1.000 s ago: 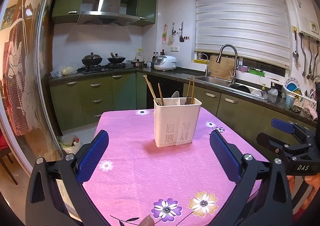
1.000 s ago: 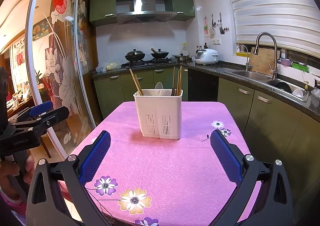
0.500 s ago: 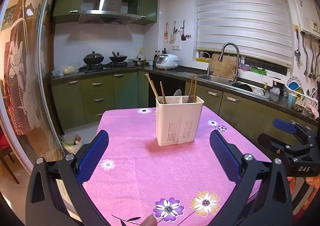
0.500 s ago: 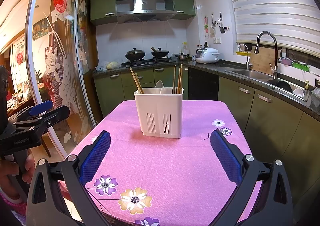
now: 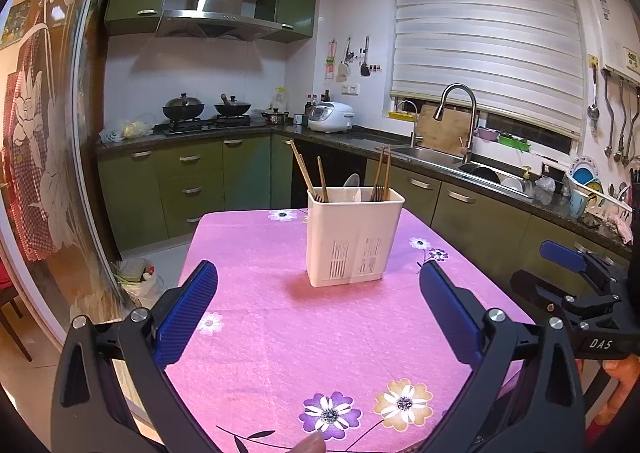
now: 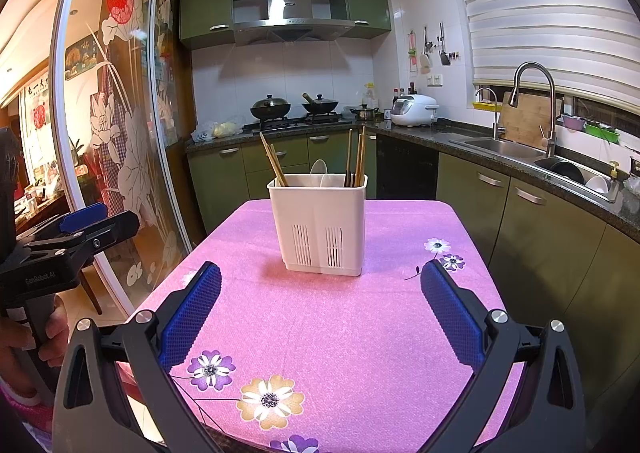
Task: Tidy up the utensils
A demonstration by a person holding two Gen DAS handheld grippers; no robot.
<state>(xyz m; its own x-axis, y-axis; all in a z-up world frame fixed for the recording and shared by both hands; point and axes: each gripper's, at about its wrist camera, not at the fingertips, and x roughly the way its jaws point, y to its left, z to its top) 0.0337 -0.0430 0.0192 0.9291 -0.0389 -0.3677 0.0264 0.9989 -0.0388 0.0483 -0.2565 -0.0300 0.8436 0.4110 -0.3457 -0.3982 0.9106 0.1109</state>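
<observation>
A white plastic utensil holder (image 5: 352,237) (image 6: 320,225) stands upright near the middle of the pink flowered table (image 5: 280,333) (image 6: 340,333). Wooden chopsticks (image 5: 304,173) (image 6: 274,165) lean in its left compartment, a white spoon (image 5: 352,185) (image 6: 320,171) sits in the middle one, and more chopsticks (image 5: 382,171) (image 6: 358,161) stand in the right one. My left gripper (image 5: 318,309) is open over the near part of the table, short of the holder, nothing between its fingers. My right gripper (image 6: 320,309) is open too and holds nothing.
The right gripper (image 5: 576,285) shows at the left wrist view's right edge, the left gripper (image 6: 68,245) with a hand at the other view's left edge. Green cabinets, a stove with woks (image 6: 296,107), a rice cooker (image 5: 332,117) and a sink (image 6: 520,149) ring the table. A glass sliding door (image 6: 120,133) stands left.
Both grippers have lifted or tilted slightly, so the holder sits a little lower and nearer centre in each view. Both stay open and empty; nothing on the table moved.
</observation>
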